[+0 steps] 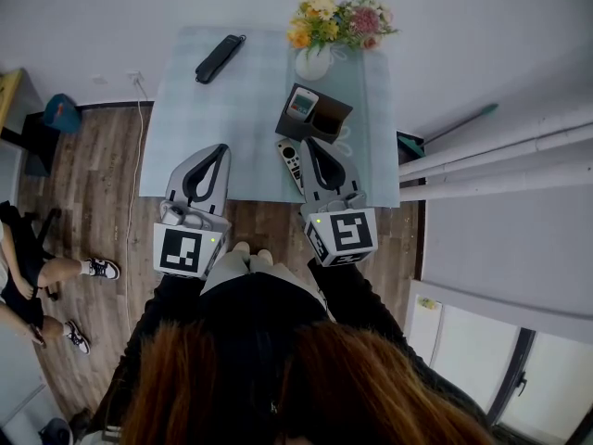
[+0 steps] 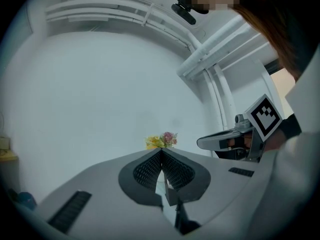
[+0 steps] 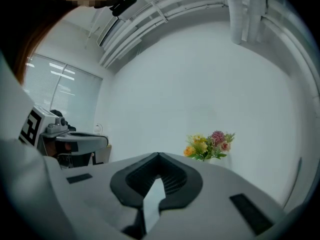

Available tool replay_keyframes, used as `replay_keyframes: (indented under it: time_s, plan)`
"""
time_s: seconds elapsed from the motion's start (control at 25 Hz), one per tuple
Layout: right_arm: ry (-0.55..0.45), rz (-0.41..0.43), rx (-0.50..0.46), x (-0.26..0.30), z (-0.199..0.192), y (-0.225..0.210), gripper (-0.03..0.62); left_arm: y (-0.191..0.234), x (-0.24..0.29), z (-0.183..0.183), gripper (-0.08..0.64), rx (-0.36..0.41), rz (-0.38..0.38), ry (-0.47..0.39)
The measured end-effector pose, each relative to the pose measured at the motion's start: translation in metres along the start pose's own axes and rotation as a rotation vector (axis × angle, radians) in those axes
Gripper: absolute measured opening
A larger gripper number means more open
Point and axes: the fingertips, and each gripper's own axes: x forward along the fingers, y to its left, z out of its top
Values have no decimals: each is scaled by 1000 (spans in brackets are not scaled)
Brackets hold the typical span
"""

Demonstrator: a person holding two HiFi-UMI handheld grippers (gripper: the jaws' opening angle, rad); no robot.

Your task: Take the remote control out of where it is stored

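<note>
On the table (image 1: 204, 128), the remote control (image 1: 290, 164) lies beside the closed right claw (image 1: 313, 143).

Flower vase (image 1: 313, 61) at table's (image 1: 204, 128) far edge; black oblong device (image 1: 220, 57) well left of it

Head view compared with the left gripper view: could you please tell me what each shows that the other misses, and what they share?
Only the head view plainly shows the table from above: the grey remote beside the right gripper, the dark holder with a white device in it, and a black object at the far edge. Only the left gripper view shows the ribbed inner faces of the left gripper fingers, closed together. Both show the flowers and the right gripper.
</note>
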Motion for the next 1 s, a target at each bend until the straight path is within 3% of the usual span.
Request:
replay_keyframes:
  time_s: [1.0]
  plan:
    - [1,-25,6,7,-3,-5,15,7,1,1,5,-5,27,-22]
